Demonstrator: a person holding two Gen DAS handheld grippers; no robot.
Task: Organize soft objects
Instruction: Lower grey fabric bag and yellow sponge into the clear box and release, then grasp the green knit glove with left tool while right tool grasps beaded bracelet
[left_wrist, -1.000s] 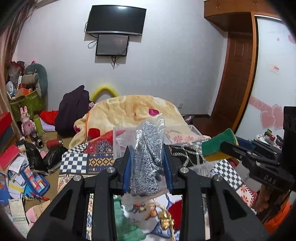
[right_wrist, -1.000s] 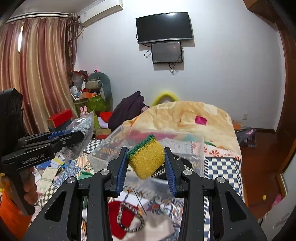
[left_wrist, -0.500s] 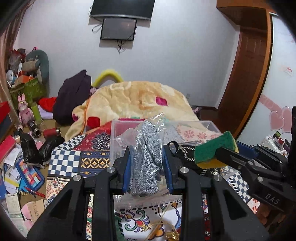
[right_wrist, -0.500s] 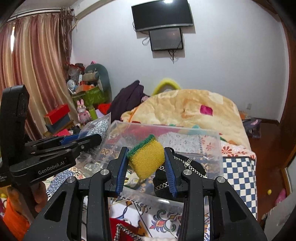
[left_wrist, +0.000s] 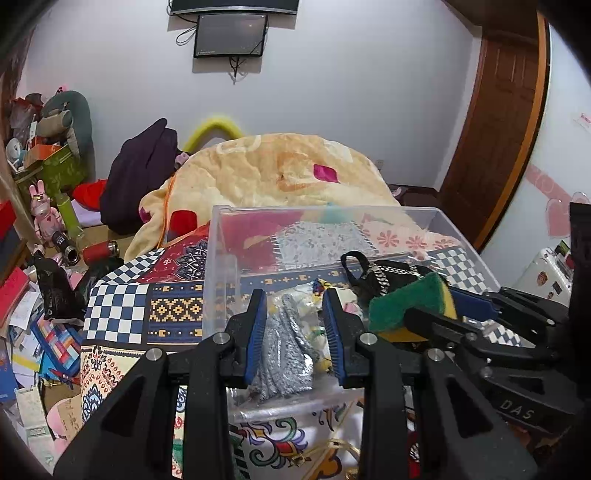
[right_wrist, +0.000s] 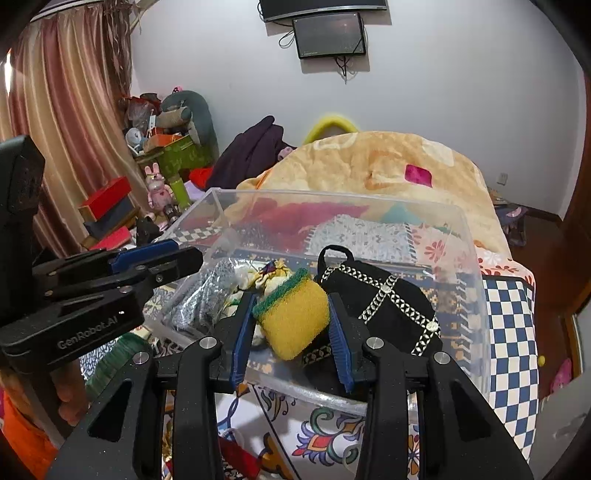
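My left gripper (left_wrist: 295, 314) is shut on a clear bag of grey knit fabric (left_wrist: 286, 354), held at the near wall of a clear plastic bin (left_wrist: 221, 258). The bag also shows in the right wrist view (right_wrist: 201, 295). My right gripper (right_wrist: 291, 314) is shut on a yellow and green sponge (right_wrist: 293, 317), held low over the bin (right_wrist: 476, 295). The sponge also shows in the left wrist view (left_wrist: 406, 302). A black studded bag (right_wrist: 384, 299) and a small patterned pouch (right_wrist: 264, 277) lie in the bin.
The bin stands on a patchwork bedspread (left_wrist: 122, 306) with a yellow blanket (left_wrist: 280, 173) heaped behind it. Cluttered floor with boxes, papers and toys (left_wrist: 44, 229) lies to the left. A wooden door (left_wrist: 498, 129) is at the right.
Both grippers have moved forward and down to the bin. The fabric bag and the sponge now hang inside its near edge, still held.
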